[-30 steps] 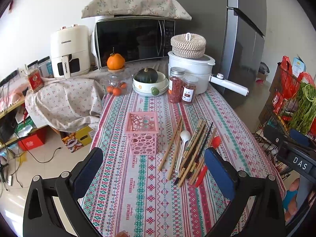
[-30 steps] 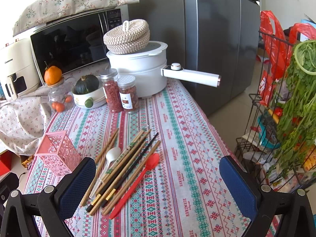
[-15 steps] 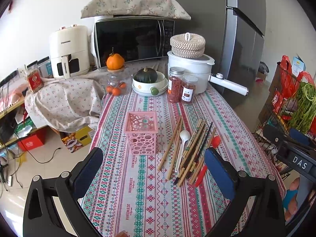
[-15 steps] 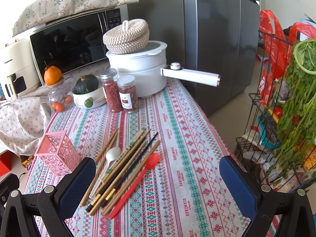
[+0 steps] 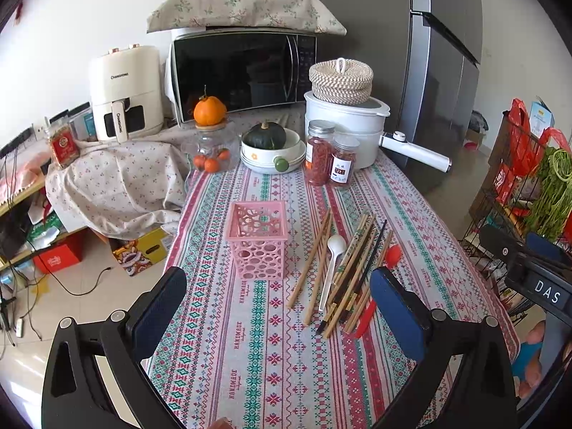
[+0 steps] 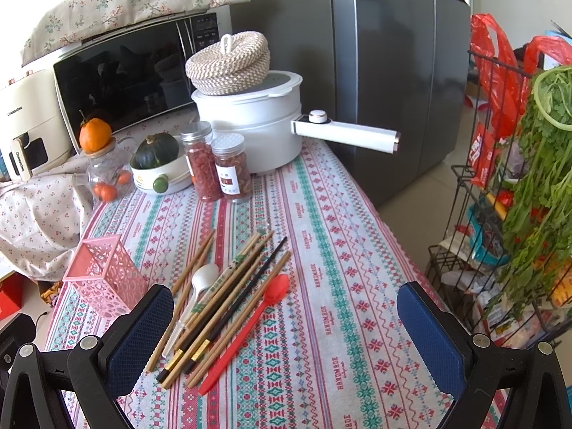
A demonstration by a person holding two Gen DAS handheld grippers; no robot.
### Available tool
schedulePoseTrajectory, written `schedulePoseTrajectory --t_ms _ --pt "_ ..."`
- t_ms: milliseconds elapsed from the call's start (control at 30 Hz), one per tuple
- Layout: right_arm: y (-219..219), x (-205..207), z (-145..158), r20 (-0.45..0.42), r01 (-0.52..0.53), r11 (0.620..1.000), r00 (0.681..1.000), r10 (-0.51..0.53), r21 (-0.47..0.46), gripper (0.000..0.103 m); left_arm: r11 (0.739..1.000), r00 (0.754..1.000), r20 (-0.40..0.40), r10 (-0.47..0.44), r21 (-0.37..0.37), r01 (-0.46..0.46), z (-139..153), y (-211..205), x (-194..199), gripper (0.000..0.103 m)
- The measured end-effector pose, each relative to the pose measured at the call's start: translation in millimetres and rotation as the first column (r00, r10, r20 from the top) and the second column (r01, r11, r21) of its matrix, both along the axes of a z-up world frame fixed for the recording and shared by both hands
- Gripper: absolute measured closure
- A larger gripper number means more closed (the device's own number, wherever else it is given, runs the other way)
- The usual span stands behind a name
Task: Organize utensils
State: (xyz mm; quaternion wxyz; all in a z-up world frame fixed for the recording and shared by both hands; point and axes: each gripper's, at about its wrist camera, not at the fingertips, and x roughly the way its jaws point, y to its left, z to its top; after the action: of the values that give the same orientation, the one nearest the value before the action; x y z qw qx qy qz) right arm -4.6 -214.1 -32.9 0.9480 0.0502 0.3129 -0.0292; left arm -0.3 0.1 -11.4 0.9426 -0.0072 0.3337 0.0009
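The left gripper (image 5: 277, 309) hangs above the near end of the patterned tablecloth (image 5: 257, 364) with its jaws spread wide and nothing between them. Just ahead of it, slightly toward its left finger, stands the pink perforated basket (image 5: 258, 239), upright and empty as far as the view shows, which looks like the intended holder for the utensils.

The utensils lie loose in a fan ahead of the left gripper's right finger: wooden chopsticks (image 5: 352, 271), a dark chopstick among them, a white spoon (image 5: 331, 261) lying between the sticks, and a red spoon (image 5: 379, 287) at the outer edge. All rest flat on the cloth beside the basket, apart from it.

The right gripper (image 6: 286, 325) is likewise wide and empty, hovering over the cloth with the same bundle ahead of its left finger; the red spoon (image 6: 250, 325) lies nearest to its centre line. The handles point back toward both grippers, so either could close on a handle end without reaching past the basket.

Judging from this, nothing has been sorted yet, and the first pick is still to come.
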Motion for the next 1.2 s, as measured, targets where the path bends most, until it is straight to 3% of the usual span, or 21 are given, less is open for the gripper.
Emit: schedulePoseTrajectory --t_ms 567,800,900,1067,1200 --pt "-8 6 3 -0.015 0.011 1.0 1.0 -0.011 0.004 0.0 1.0 1.0 0.023 -0.014 0.025 0.013 9 3 8 0.0" --pt "-17 23 1 -0.039 0.051 0.998 0.998 -0.052 -0.039 0.0 0.993 0.985 -0.128 -0.115 0.006 0.116 -1 -6 37 0.0" --pt "-25 38 -1 -0.075 0.07 0.997 0.995 -0.073 -0.042 0.0 0.984 0.965 -0.197 -0.171 0.015 0.177 -3 -17 50 0.0" --pt "-41 74 -11 -0.189 0.065 0.997 0.98 -0.057 0.036 0.0 0.97 0.94 -0.279 -0.197 0.081 0.227 -4 -40 80 0.0" --pt "-55 101 -31 -0.272 0.075 0.994 0.961 -0.052 0.074 0.0 0.96 0.897 -0.388 -0.209 0.095 0.265 -14 -61 119 0.002"
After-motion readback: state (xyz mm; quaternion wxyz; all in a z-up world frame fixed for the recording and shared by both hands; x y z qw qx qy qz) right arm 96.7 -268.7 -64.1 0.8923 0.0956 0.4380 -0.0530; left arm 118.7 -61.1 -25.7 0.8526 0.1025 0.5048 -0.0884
